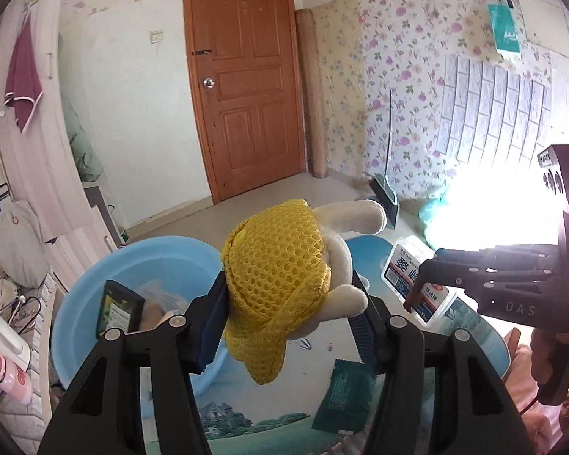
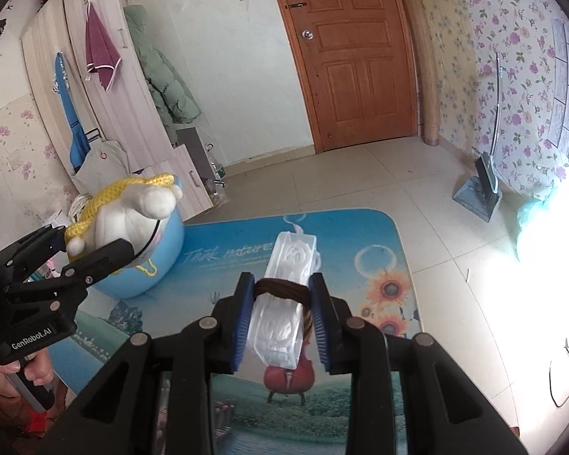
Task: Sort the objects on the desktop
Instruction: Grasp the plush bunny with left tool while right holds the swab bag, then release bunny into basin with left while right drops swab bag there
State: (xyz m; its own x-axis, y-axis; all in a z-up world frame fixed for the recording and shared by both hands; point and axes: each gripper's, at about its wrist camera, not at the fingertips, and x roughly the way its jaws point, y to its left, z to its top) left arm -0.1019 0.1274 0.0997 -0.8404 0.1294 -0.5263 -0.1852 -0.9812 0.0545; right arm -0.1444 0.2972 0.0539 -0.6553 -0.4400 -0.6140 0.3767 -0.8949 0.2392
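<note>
My left gripper (image 1: 288,303) is shut on a white plush toy (image 1: 284,273) in a yellow mesh garment and holds it in the air, just right of a light blue basin (image 1: 140,261). In the right wrist view the same toy (image 2: 132,208) sits in the left gripper (image 2: 91,242) in front of the basin (image 2: 167,250). My right gripper (image 2: 282,295) is shut on a clear plastic box (image 2: 284,303) with a brown band around it, above the table. The left wrist view shows that box's labelled side (image 1: 402,265) in the right gripper (image 1: 421,288).
The basin holds a black box (image 1: 119,311) and other items. A green packet (image 1: 345,394) lies on the picture-printed table mat (image 2: 360,235). Beyond the table are tiled floor, a wooden door (image 1: 246,76), a dustpan (image 2: 478,193) and a wardrobe (image 2: 95,113). A hand (image 2: 30,375) grips the left handle.
</note>
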